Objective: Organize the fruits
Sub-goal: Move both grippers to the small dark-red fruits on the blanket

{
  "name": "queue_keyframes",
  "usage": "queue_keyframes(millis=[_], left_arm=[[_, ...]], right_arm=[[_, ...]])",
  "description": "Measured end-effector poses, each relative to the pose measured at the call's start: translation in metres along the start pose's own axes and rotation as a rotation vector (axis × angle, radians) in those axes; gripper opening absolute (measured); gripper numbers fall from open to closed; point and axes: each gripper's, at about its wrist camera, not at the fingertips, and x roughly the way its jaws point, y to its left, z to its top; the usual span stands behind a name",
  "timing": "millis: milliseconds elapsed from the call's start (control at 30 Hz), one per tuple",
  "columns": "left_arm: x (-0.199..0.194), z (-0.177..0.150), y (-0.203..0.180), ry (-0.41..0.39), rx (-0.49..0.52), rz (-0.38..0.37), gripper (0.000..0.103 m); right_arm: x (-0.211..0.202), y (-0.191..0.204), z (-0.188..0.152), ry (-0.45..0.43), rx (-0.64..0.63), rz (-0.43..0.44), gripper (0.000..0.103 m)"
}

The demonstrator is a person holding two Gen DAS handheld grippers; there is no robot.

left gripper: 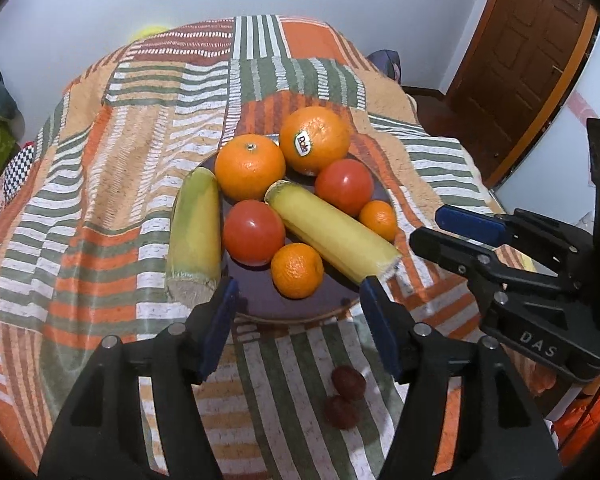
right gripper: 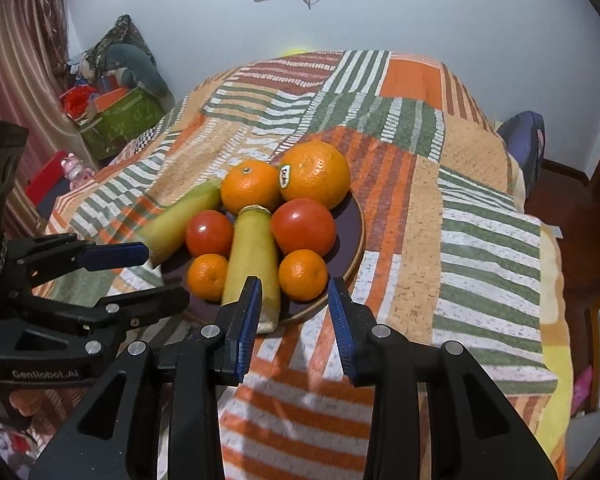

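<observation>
A dark round plate (left gripper: 292, 304) (right gripper: 352, 236) sits on a striped blanket and holds two oranges (left gripper: 315, 139) (right gripper: 316, 174), two tomatoes (left gripper: 254, 232) (right gripper: 303, 227), two mandarins (left gripper: 297, 270) (right gripper: 302, 275) and a corn cob (left gripper: 332, 232) (right gripper: 254, 256). A second corn cob (left gripper: 196, 228) (right gripper: 180, 220) lies at the plate's left edge. Two dark red small fruits (left gripper: 344, 396) lie on the blanket in front of the plate. My left gripper (left gripper: 296, 300) is open and empty, just before the plate. My right gripper (right gripper: 294, 300) is open and empty at the plate's near rim.
The striped blanket (left gripper: 112, 184) (right gripper: 480, 240) covers a bed. A wooden door (left gripper: 532, 40) stands at the right. Boxes and clutter (right gripper: 116, 112) lie by the curtain at the left. The right gripper also shows in the left wrist view (left gripper: 428, 228), the left gripper in the right wrist view (right gripper: 164, 276).
</observation>
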Motion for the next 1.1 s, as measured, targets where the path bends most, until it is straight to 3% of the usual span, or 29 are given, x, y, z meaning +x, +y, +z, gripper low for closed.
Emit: queue_keyframes(millis=[433,800,1100], left_arm=[[-0.046,-0.029,0.005,-0.028,0.018,-0.003,0.067],[-0.053,-0.05,0.027,-0.009,0.031,0.04,0.066],[-0.043,-0.058,0.041,0.02,0.024,0.036,0.057]], right_arm=[[-0.031,0.028,-0.015,-0.02,-0.053,0.004,0.039],[0.002,0.063,-0.039,0.067,-0.081,0.066,0.039],[0.027,0.072,-0.044,0.124,-0.07,0.093,0.036]])
